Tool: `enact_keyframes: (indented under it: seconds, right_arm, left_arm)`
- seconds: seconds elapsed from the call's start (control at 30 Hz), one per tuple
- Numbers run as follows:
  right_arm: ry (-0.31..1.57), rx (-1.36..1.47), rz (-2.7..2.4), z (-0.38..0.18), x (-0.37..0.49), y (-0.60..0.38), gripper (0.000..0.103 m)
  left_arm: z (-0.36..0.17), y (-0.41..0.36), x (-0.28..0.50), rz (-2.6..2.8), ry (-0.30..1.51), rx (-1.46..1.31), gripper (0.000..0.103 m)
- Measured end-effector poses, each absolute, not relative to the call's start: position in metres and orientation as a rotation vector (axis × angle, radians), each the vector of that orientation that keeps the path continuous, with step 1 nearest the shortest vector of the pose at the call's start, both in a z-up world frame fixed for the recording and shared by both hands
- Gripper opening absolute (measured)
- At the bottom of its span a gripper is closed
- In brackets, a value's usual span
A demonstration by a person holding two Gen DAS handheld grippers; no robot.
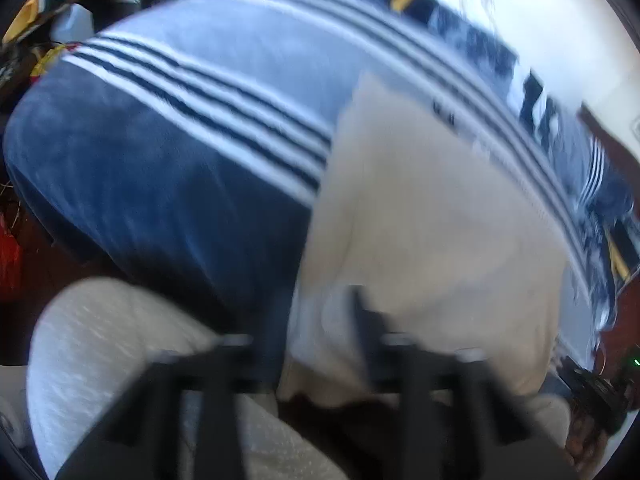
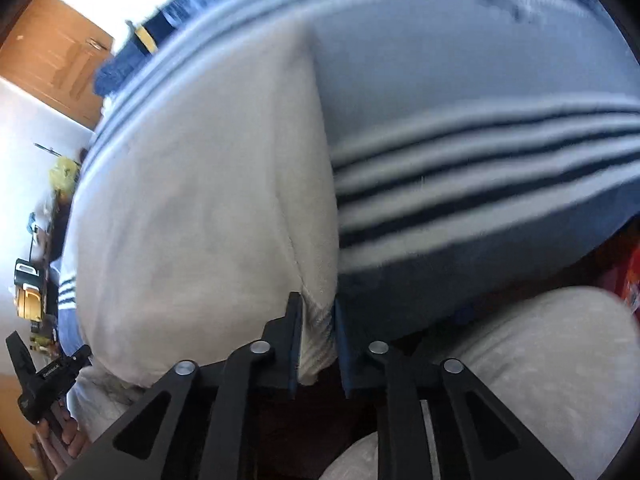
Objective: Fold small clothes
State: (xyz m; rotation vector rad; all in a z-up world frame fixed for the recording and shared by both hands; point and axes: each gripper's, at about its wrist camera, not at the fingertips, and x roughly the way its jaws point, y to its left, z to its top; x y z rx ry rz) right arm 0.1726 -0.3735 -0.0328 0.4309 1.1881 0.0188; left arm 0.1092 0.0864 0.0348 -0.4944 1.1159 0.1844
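Note:
A cream garment (image 1: 432, 216) lies on a blue, grey and white striped blanket (image 1: 180, 120) over a bed. My left gripper (image 1: 320, 320) is at the garment's near edge, its fingers closed on the cream cloth; the view is blurred. In the right wrist view the same cream garment (image 2: 208, 184) spreads left of centre on the blanket (image 2: 460, 120). My right gripper (image 2: 318, 320) is shut on the garment's ribbed near corner. The left gripper also shows at the lower left of the right wrist view (image 2: 44, 372), held in a hand.
The person's grey-trousered knees (image 1: 112, 360) (image 2: 540, 360) sit below the bed edge. Wooden doors (image 2: 56, 56) and cluttered floor items (image 2: 28, 292) stand beyond the bed. A red bag (image 1: 8, 256) lies at the left.

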Motion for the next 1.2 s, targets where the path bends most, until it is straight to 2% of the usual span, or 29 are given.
enact_keyframes:
  seconds: [0.03,0.07,0.1,0.23,0.37,0.57,0.87,0.97,1.0,1.1,1.2]
  right_arm:
    - [1.138,0.410,0.037,-0.013,0.172,-0.368,0.059]
    - [1.101,0.394,0.072,0.003,0.174,-0.361,0.072]
    - [1.076,0.366,0.120,0.020,0.179,-0.348,0.075]
    - [1.087,0.295,0.337,0.058,0.213,-0.272,0.075]
    - [1.195,0.337,0.613,0.062,0.261,-0.185,0.075]
    - [1.435,0.145,0.714,0.027,0.328,-0.052,0.075]
    - [1.639,-0.043,0.503,-0.041,0.391,0.045,0.072]
    - [1.656,-0.130,0.451,-0.057,0.392,0.059,0.072]
    - [1.656,-0.181,0.429,-0.063,0.388,0.064,0.072]
    - [1.626,-0.326,0.390,-0.076,0.378,0.081,0.072]
    - [1.552,-0.519,0.364,-0.083,0.364,0.096,0.070]
  left_arm:
    - [0.038,0.090,0.110,0.201,1.091,-0.497,0.061]
    - [0.038,0.092,0.111,0.205,1.082,-0.500,0.061]
    - [0.035,0.094,0.115,0.199,1.090,-0.515,0.061]
    - [0.014,0.097,0.126,0.123,1.134,-0.575,0.062]
    - [-0.014,0.108,0.134,0.074,1.203,-0.686,0.062]
    - [-0.031,0.114,0.145,0.020,1.225,-0.758,0.062]
    - [-0.032,0.108,0.147,-0.040,1.246,-0.698,0.061]
    - [-0.035,0.100,0.147,-0.082,1.282,-0.671,0.051]
    - [-0.036,0.098,0.146,-0.102,1.293,-0.673,0.044]
    - [-0.045,0.097,0.149,-0.126,1.319,-0.716,0.041]
    - [-0.041,0.093,0.150,-0.170,1.301,-0.713,0.012]
